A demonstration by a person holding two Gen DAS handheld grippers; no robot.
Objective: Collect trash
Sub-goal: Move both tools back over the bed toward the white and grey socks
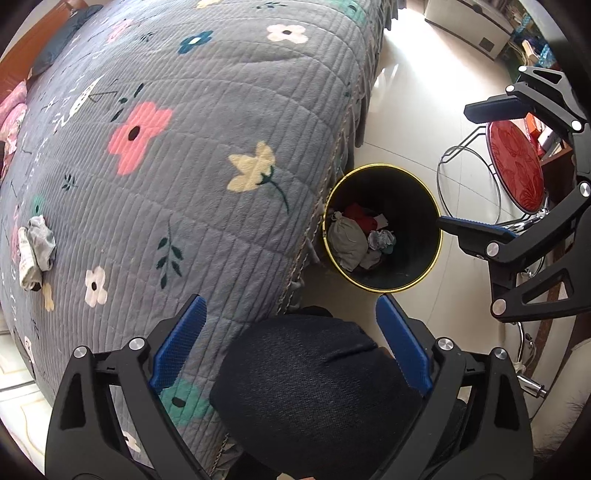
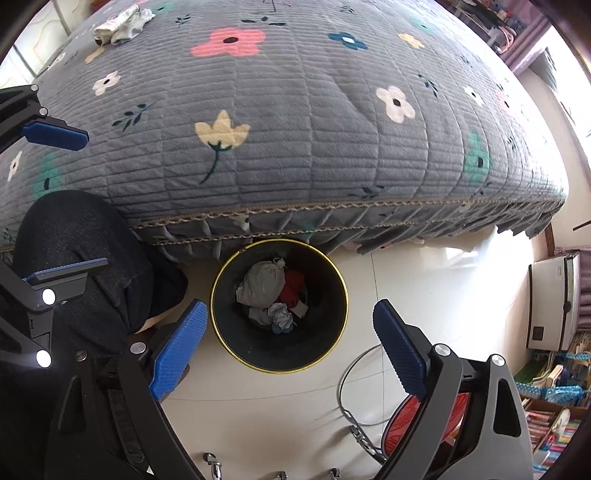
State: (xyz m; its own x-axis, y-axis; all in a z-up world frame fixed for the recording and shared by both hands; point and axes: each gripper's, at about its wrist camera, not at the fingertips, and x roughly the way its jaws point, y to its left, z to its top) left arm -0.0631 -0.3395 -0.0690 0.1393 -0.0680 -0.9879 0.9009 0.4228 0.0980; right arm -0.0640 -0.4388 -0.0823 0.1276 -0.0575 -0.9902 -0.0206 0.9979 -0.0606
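Note:
A black bin with a gold rim (image 1: 428,192) (image 2: 221,332) stands on the floor against the bed edge. Inside lie a tied grey bag (image 1: 345,238) (image 2: 262,282), red trash (image 2: 293,284) and crumpled scraps (image 2: 280,317). A crumpled white and grey piece of trash (image 1: 35,251) (image 2: 122,22) lies on the quilt, far from the bin. My left gripper (image 1: 291,325) (image 2: 62,199) is open and empty above the bed edge and a dark-clad knee (image 1: 314,387). My right gripper (image 2: 288,328) (image 1: 454,166) is open and empty above the bin.
The bed carries a grey quilt with flowers (image 1: 207,147) (image 2: 314,122). A red-seated metal stool (image 1: 517,170) (image 2: 406,417) stands right of the bin. White floor tiles (image 2: 424,295), a white cabinet (image 2: 554,299) and shelves of books (image 2: 554,406) lie further right.

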